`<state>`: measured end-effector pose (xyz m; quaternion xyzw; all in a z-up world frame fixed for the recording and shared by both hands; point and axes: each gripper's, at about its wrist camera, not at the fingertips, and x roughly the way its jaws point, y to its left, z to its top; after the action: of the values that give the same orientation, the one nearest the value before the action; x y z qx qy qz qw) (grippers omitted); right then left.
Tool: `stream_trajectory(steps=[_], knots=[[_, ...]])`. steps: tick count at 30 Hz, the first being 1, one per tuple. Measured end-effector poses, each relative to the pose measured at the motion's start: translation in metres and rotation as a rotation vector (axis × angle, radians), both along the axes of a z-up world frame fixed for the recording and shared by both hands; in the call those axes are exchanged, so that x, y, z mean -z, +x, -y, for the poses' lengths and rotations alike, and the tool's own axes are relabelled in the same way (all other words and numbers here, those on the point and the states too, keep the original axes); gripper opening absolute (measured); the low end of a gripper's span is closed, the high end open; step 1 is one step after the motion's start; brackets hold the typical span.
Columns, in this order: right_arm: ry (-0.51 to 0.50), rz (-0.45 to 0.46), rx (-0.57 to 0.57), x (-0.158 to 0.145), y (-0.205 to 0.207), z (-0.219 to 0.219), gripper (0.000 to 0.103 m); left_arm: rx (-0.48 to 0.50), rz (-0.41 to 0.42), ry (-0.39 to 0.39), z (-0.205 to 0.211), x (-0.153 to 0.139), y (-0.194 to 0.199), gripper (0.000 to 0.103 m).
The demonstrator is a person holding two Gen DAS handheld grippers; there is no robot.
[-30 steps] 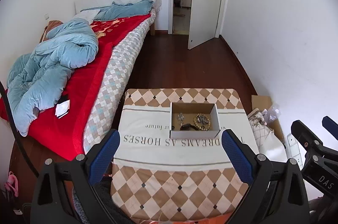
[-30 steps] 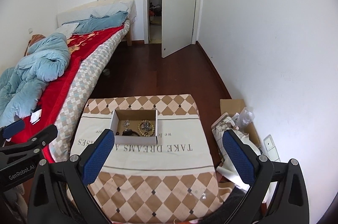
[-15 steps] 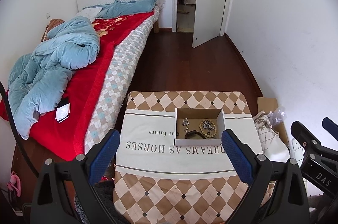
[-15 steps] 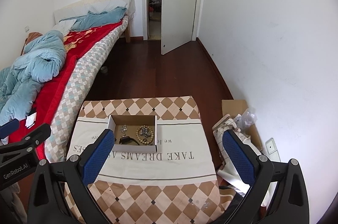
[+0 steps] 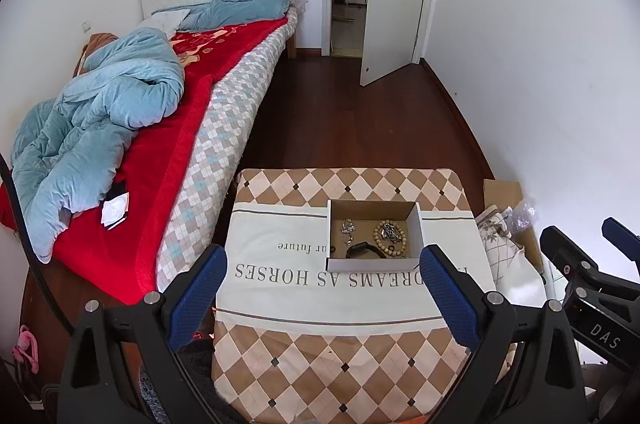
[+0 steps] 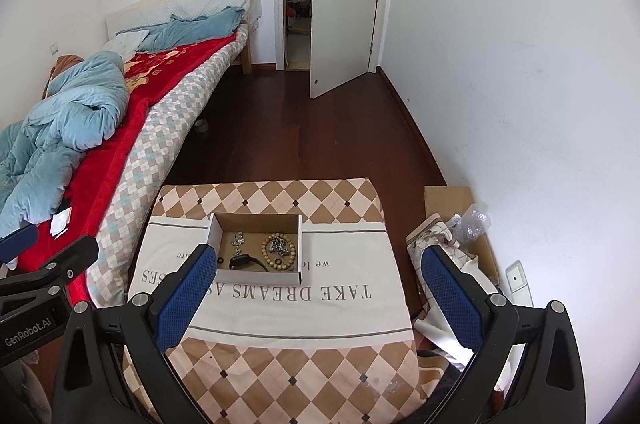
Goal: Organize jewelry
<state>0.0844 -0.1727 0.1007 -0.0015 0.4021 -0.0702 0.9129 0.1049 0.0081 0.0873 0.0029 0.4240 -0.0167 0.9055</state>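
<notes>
On the cloth-covered worktop (image 5: 280, 264) sits a cardboard box (image 5: 374, 266) holding a bead bracelet (image 5: 390, 238); both the left hand-held gripper (image 5: 322, 278) and right hand-held gripper (image 6: 316, 278) hover above, spread apart, empty.

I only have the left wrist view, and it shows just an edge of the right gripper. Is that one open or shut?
Observer: Open. The right gripper has its jaws wide apart, with nothing between them.
Operator: My view barely shows the near left corner of the box. Is anything there?
Observer: A small black ring lies there, just left of the black band.
Operator: Anything on the floor beside the bed?
Observer: A small round object lies close to the bed's side. It is too small to identify.
</notes>
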Motion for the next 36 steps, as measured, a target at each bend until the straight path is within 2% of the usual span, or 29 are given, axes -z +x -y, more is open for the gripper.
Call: stream_trajectory(steps=[36], knots=[[0.013,-0.022,-0.022,0.0048,-0.0042,-0.0035,0.103,0.000,0.000,0.007,-0.0038,0.0021,-0.0044,0.098]])
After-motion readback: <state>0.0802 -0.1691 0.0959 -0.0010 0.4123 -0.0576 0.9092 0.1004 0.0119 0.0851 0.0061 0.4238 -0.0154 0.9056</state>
